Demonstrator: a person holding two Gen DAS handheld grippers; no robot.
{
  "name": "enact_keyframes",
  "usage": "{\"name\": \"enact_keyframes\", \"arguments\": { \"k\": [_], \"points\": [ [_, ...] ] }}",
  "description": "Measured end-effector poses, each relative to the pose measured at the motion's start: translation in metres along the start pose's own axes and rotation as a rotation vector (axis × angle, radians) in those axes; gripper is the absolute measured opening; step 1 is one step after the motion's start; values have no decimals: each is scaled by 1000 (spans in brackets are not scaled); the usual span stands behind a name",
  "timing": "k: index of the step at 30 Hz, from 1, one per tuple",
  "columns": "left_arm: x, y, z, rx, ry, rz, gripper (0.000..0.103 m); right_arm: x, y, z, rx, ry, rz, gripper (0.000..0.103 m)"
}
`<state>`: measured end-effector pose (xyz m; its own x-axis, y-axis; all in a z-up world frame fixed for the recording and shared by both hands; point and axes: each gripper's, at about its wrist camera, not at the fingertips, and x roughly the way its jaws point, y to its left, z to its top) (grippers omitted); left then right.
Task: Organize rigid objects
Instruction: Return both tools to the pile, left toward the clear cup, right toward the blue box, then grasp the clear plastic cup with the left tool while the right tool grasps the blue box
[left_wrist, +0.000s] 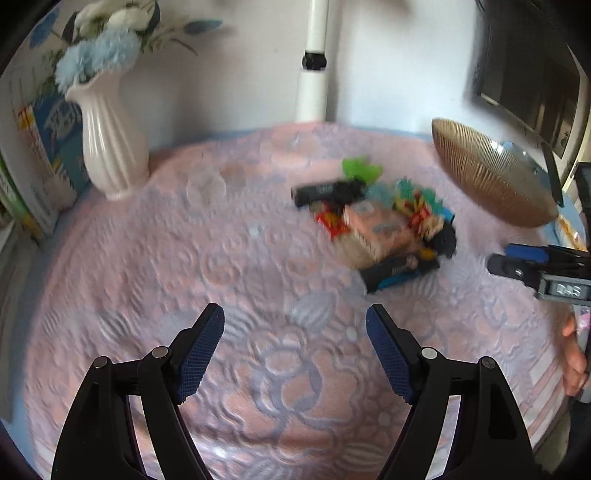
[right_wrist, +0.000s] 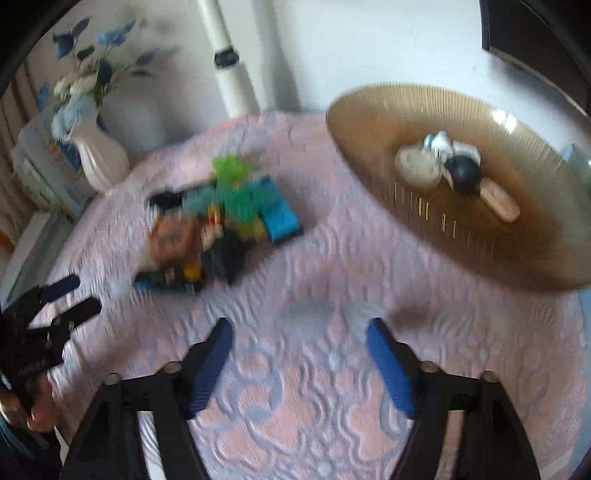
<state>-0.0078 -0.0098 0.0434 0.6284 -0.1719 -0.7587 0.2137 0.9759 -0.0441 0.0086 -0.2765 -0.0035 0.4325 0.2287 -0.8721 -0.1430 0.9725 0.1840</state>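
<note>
**Both hand-held grippers empty above the cloth, the pile of small things waiting**

While the pile of small things (left_wrist: 373, 229) lies heaped on the pink patterned cloth (left_wrist: 258, 369) of the worktop, both tools hang over bare cloth in front of it. The left hand-held gripper (left_wrist: 295, 350) has its jaws spread apart with nothing between them. The right hand-held gripper (right_wrist: 300, 365) is likewise parted and empty. The pile is blurred; a pink box (left_wrist: 376, 225), dark flat pieces, a blue block (right_wrist: 280, 218) and green bits (right_wrist: 232, 173) can be made out, all touching one another. To its right stands a ribbed golden bowl (right_wrist: 461, 240), well apart from the pile, with a dark ball (right_wrist: 466, 173) and a few pale items inside. A white vase (left_wrist: 110, 140) of blue flowers stands at the far left near the wall.
</note>
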Motion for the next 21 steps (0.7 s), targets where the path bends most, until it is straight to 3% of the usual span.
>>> {"name": "enact_keyframes", "arguments": {
  "k": [5, 7, 11, 19, 20, 21],
  "points": [
    [4, 45, 30, -117, -39, -9, 78, 23, 6, 21, 26, -23, -46, 46],
    [13, 71, 40, -213, -41, -20, 77, 36, 8, 24, 20, -16, -82, 46],
    [34, 107, 54, -362, -35, -73, 76, 39, 12, 28, -8, -52, -75, 46],
    [85, 102, 90, -351, -13, -20, 76, 53, 19, 44, -35, -51, -107, 46],
    [92, 101, 92, -345, 4, -14, 65, 54, 20, 44, -42, -53, -113, 46],
    [99, 100, 92, -339, 19, -16, 46, 55, 21, 43, -48, -52, -117, 46]
  ]
}}
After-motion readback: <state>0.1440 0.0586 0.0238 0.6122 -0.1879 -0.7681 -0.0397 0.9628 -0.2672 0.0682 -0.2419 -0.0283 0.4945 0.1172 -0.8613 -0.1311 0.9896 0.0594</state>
